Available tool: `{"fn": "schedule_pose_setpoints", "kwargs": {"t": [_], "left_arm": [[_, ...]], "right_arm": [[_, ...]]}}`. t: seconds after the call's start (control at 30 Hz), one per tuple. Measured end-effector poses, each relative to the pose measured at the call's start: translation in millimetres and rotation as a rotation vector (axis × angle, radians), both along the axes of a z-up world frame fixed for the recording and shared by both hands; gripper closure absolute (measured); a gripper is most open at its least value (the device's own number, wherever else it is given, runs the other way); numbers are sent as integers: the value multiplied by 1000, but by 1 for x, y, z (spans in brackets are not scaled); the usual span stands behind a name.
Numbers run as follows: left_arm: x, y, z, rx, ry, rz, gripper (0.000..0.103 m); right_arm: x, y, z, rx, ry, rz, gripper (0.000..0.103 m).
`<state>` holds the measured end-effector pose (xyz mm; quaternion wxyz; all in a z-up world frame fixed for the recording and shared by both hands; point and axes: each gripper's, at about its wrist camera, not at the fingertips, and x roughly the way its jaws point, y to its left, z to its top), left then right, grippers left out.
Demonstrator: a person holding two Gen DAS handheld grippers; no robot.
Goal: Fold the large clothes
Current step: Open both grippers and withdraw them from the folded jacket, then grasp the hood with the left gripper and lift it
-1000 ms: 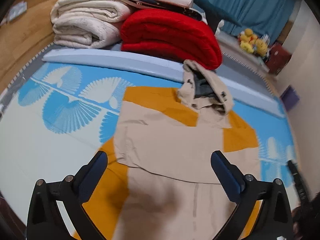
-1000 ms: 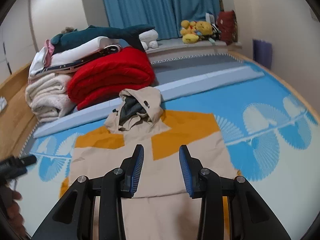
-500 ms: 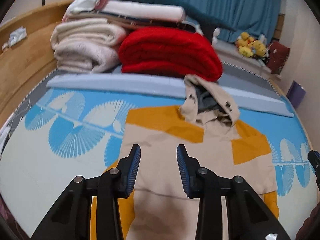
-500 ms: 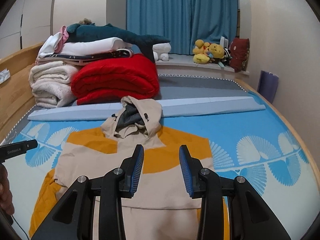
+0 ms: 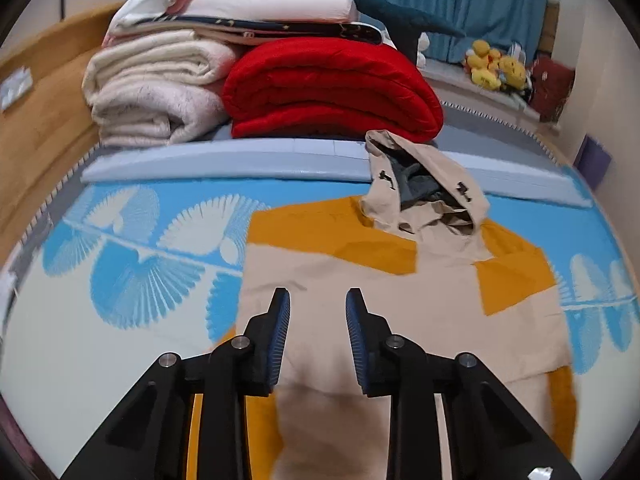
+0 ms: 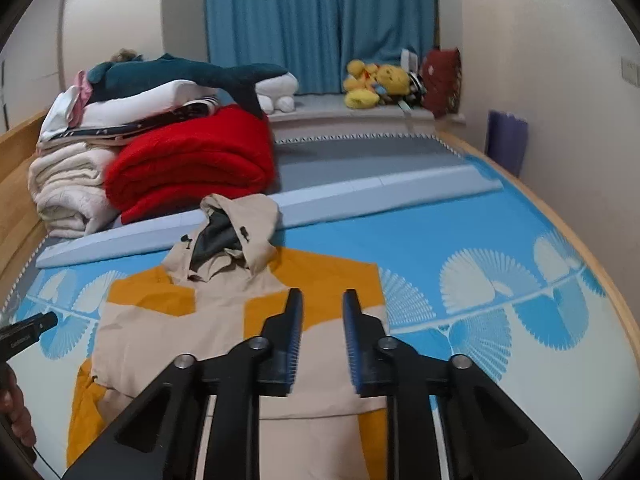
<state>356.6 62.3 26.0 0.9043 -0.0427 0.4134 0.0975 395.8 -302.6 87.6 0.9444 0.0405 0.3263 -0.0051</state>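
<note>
Left gripper [image 5: 314, 322] and right gripper [image 6: 319, 322]: both angled down over one beige-and-orange hooded jacket [image 5: 384, 304], jaws narrowing, nothing between them. Jacket lies flat mid-mat [image 5: 120, 344], hood toward the far edge. Beyond: one red blanket [image 5: 328, 88], one cream blanket [image 5: 156, 92].

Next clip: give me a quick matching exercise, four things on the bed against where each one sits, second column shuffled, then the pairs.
Things:
1. hooded jacket
2. red blanket
3. shark toy
4. yellow soft toys

Places:
A. on top of the folded stack
B. on the ledge by the blue curtain
C. spread flat on the blue patterned mat
D. folded, beside the cream blankets

Pairs: 1-C, 2-D, 3-A, 4-B
</note>
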Motion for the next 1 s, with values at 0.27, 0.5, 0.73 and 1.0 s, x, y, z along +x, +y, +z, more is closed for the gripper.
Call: {"fn": "schedule_pose_setpoints", "kwargs": {"t": [0.27, 0.5, 0.73, 1.0], "left_arm": [[135, -18, -3, 50, 29, -95, 78], [269, -28, -32, 4, 56, -193, 82], [366, -6, -74, -160, 113, -90, 82], [423, 3, -113, -329, 140, 7, 75]], "right_arm": [[21, -24, -20, -8, 92, -12, 93], [34, -24, -31, 12, 108, 10, 95], [36, -26, -40, 8, 113, 35, 90], [43, -33, -57, -16, 152, 40, 90]]}}
